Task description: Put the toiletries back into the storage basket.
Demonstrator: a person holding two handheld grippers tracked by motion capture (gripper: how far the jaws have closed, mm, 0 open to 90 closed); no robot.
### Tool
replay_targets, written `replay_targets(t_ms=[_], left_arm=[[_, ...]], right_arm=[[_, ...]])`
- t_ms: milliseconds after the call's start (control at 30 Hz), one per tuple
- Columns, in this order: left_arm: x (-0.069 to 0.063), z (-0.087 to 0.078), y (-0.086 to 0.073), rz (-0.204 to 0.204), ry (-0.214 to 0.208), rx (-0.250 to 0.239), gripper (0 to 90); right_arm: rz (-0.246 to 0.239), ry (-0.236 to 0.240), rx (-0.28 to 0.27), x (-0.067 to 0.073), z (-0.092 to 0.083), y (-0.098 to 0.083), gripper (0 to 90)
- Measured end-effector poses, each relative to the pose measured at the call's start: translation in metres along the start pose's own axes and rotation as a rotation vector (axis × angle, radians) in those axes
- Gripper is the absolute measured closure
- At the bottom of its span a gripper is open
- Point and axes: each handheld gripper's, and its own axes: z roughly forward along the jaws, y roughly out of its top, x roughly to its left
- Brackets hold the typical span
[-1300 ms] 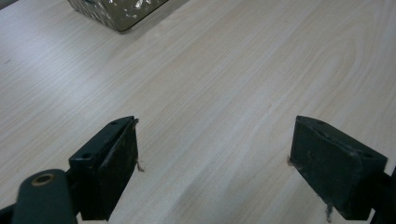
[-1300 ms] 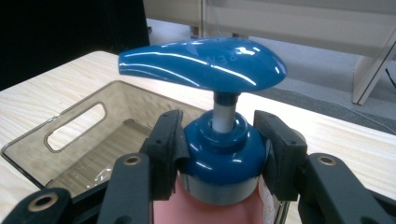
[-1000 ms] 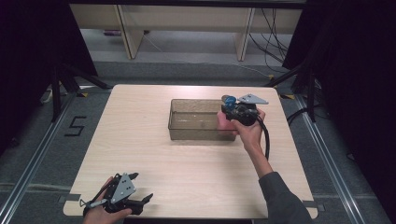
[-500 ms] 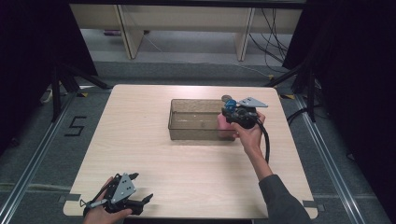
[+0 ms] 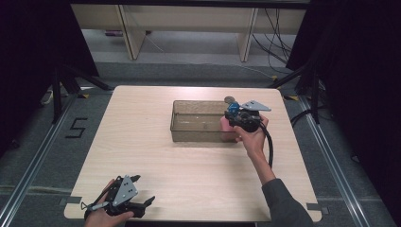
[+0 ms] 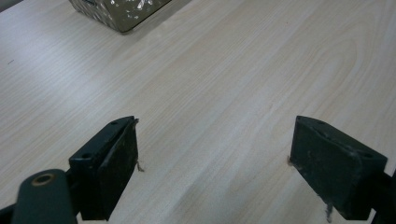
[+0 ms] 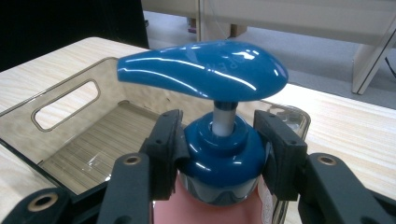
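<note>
The right gripper [image 7: 219, 154] clamps its 2 jaws on the blue collar of a pink pump bottle with a blue dispenser head [image 7: 205, 70], upright at the right end of the clear brownish plastic bin [image 5: 198, 122], probably just inside it; the bin looks otherwise empty. The left gripper [image 6: 215, 163] rests released, well apart at the table's near edge.

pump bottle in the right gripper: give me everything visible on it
The pump bottle has a glossy blue pump head with a long spout, a pale stem, a domed blue collar and a pink body below, all plastic-looking. It stands upright. The right gripper is shut on the collar, one black pad on each side. In the high view it is at the right end of the clear brownish bin, over its inside; whether it rests on the bin floor cannot be told.
</note>
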Motion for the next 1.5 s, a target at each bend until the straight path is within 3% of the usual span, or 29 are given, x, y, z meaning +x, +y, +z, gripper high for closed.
replay_targets(t_ms=[100,167,267,300,333,367,433,467,500,567,633,667,700,733,767,867,900,933,1000,1033,1200,1267,1333,1367,1500], left_arm=[[0.002,-0.002,0.001,0.023,0.007,0.014,14.9],[0.001,-0.001,0.0,0.006,0.006,0.004,14.8],[0.002,-0.001,0.0,0.024,0.005,0.02,14.8],[0.0,0.0,0.0,0.003,0.004,-0.001,14.9],[0.001,-0.001,0.0,0.026,-0.001,0.021,14.9],[0.0,0.0,0.0,0.006,0.001,0.006,14.9],[0.002,-0.001,0.001,0.023,-0.002,0.02,14.9],[0.0,0.0,0.0,0.002,-0.003,0.005,14.8],[0.001,-0.001,0.0,0.028,-0.006,0.025,14.8],[0.001,-0.001,0.0,0.024,-0.008,0.025,14.9],[0.0,0.0,0.0,0.002,-0.001,-0.001,14.8],[0.001,-0.002,0.0,0.027,-0.001,0.018,14.9],[0.001,-0.001,0.0,0.025,-0.003,0.017,14.9],[0.001,-0.001,0.0,0.023,-0.002,0.017,14.9],[0.001,0.0,0.0,0.008,-0.003,0.008,14.9],[0.001,0.0,0.0,0.025,0.004,0.026,14.8],[0.001,0.0,0.0,0.025,0.004,0.025,14.9],[0.001,0.0,0.0,0.023,0.009,0.019,14.9],[0.0,0.0,0.0,-0.002,0.004,-0.004,14.9],[0.002,-0.001,0.001,0.021,0.0,0.014,14.9],[0.0,0.0,0.0,-0.002,0.005,-0.006,14.9],[0.002,-0.001,0.001,0.022,0.005,0.01,14.9],[0.002,-0.001,0.0,0.021,0.005,0.012,14.8],[0.003,-0.002,0.001,0.025,-0.002,0.015,14.9],[0.003,-0.001,0.001,0.019,0.0,0.009,14.9]], right_arm=[[-0.01,0.004,-0.01,0.0,0.002,-0.001,53.7],[-0.017,-0.003,-0.017,0.002,0.002,-0.002,53.6],[-0.043,-0.006,-0.025,0.002,0.003,-0.002,53.3],[-0.045,-0.001,-0.023,0.002,0.003,-0.002,53.0],[-0.038,0.0,-0.004,0.002,0.002,-0.002,52.1],[-0.051,0.001,-0.021,0.0,0.002,-0.002,48.3],[0.013,-0.003,-0.019,0.001,-0.001,-0.001,39.2],[0.027,0.0,-0.042,-0.001,-0.001,0.0,36.0],[0.031,0.008,-0.04,-0.003,-0.003,0.0,33.5],[0.076,0.025,-0.044,-0.003,-0.006,0.001,29.1],[0.066,0.025,-0.033,-0.003,-0.01,0.002,27.2],[0.083,0.028,-0.044,-0.001,-0.013,0.002,26.7],[0.065,0.03,-0.047,-0.003,-0.015,0.003,25.7],[0.084,0.027,-0.044,-0.001,-0.018,0.003,24.6],[0.059,0.029,-0.06,-0.003,-0.019,0.003,23.7],[0.073,0.047,-0.046,-0.002,-0.026,0.003,23.2],[0.1,0.038,-0.039,0.001,-0.03,0.002,22.5],[0.082,0.044,-0.041,-0.001,-0.032,0.002,22.0],[0.094,0.036,-0.053,0.001,-0.038,0.001,21.8],[0.08,0.043,-0.06,0.001,-0.039,0.0,21.7],[0.077,0.048,-0.063,0.005,-0.047,-0.006,21.4],[0.098,0.056,-0.063,0.009,-0.05,-0.008,21.4],[0.063,0.052,-0.066,0.008,-0.052,-0.008,21.1],[0.09,0.06,-0.073,0.011,-0.052,-0.009,21.1],[0.088,0.067,-0.071,0.011,-0.056,-0.011,20.7]])
